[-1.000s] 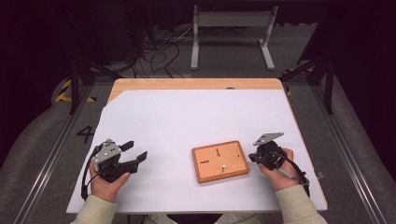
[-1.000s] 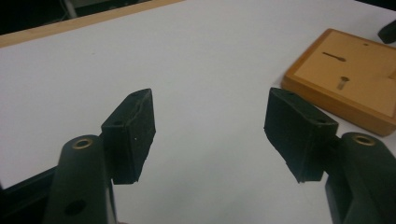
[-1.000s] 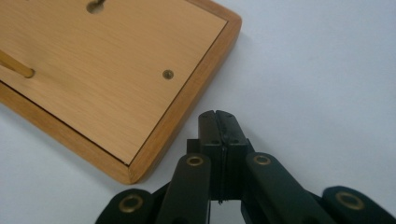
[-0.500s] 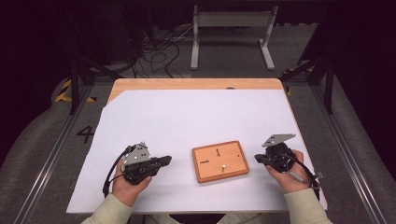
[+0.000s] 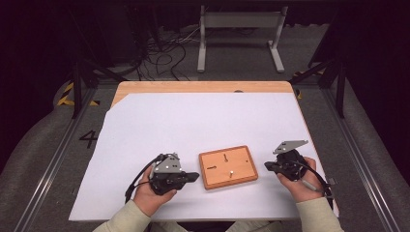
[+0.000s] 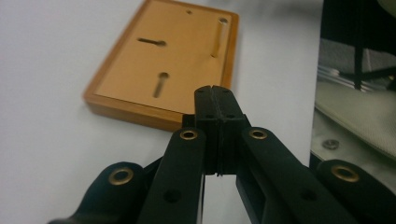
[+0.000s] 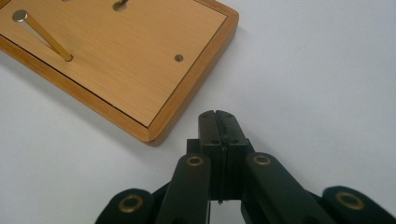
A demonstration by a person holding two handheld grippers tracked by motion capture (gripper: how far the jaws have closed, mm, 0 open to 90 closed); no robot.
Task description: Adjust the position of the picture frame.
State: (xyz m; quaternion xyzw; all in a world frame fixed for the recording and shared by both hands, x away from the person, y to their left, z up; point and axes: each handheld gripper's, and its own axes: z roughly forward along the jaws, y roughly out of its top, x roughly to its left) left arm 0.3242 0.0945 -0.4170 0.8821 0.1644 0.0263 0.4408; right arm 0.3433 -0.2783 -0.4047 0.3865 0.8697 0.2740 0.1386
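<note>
Your left hand-held gripper [image 5: 193, 177] has moved to the right since the earlier frames and is now just beside the left edge of the wooden board [image 5: 227, 166], with its tips pointing at it. Your right hand-held gripper [image 5: 267, 166] has changed very little; it is near the right edge of the board, and its tips point to the left.

Both are clenched and grasp nothing. In the left gripper view the two black jaws are pressed flat together, and the tips [image 6: 212, 91] are over the near rim of the board [image 6: 140, 65]. In the right gripper view the jaws are also closed together, and the tips [image 7: 215, 115] are over the white sheet [image 7: 317, 74], just beside a corner of the board [image 7: 130, 56], not touching it.

The board lies flat on the white sheet [image 5: 193, 121] that covers most of the desk [image 5: 203, 87], at the near side, between your two hands. It has a raised rim and dark slots in its face. A thin brass peg with a flat silver head [image 7: 19, 16] stands up from it, and a small screw [image 7: 178, 58] is in its face near the corner.
</note>
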